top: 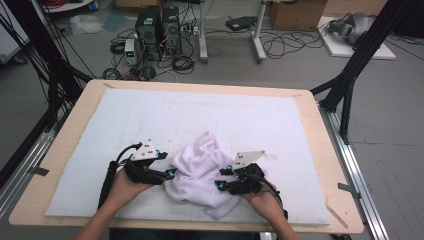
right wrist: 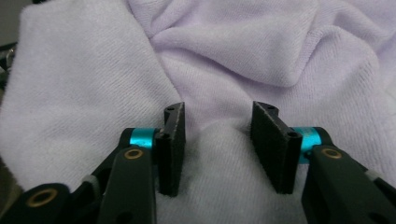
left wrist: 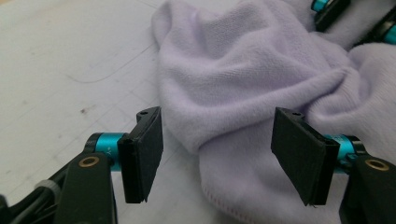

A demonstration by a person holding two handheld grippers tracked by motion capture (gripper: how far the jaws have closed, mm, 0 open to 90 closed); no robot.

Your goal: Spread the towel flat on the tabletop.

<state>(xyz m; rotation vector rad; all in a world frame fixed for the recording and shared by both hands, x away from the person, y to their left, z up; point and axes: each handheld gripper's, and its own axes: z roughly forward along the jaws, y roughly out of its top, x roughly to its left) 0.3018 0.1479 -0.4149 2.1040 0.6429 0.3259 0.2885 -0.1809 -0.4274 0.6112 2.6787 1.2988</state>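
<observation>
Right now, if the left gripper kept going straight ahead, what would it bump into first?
Most likely the crumpled purple towel. The left gripper points at the towel's near fold, which lies between its open jaws. Past it sits the right gripper, though depth is hard to judge.

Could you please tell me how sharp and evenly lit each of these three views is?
High view: soft, even light, slightly blurry, towel pale. Left gripper view: towel weave crisp, near pads softer. Right gripper view: dimmer, pads shadowed, cloth folds clear.
</observation>
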